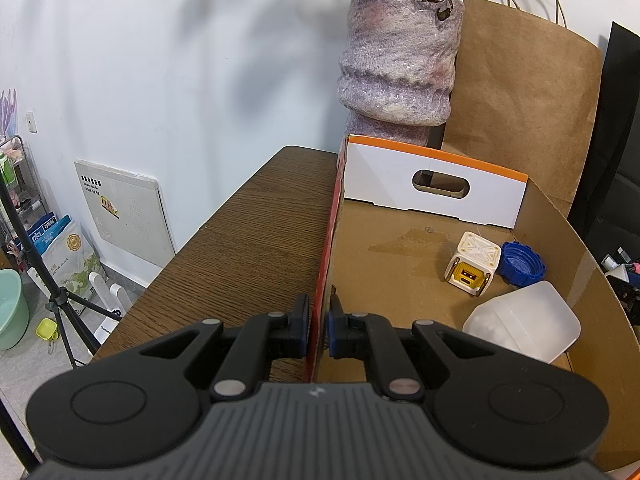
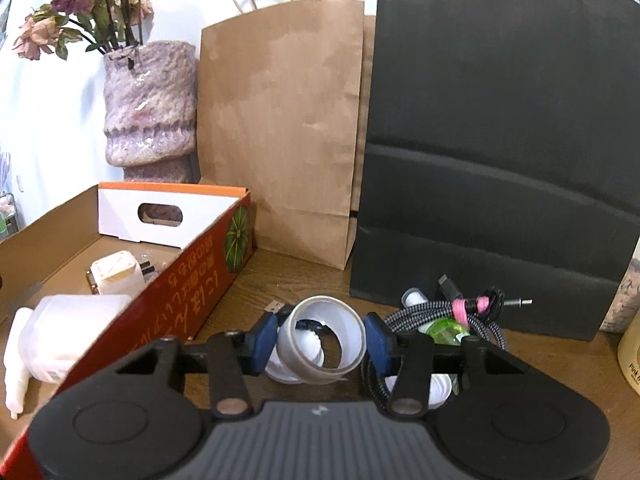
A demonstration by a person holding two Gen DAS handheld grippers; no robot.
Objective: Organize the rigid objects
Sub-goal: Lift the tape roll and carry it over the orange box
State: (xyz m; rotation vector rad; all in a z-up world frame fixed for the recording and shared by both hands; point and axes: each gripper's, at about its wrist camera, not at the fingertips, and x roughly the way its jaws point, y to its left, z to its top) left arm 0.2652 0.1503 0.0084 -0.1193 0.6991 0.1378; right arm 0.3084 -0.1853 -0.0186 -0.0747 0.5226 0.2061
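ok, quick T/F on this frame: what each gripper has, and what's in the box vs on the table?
1. The left gripper is clamped on the cardboard box wall. True.
2. The right gripper is empty. False: its pads squeeze a white ring.
3. The blue cap lies inside the box. True.
4. The braided cable is in the box. False: it lies on the table, before the black bag.
5. The vase lies on its side. False: upright.
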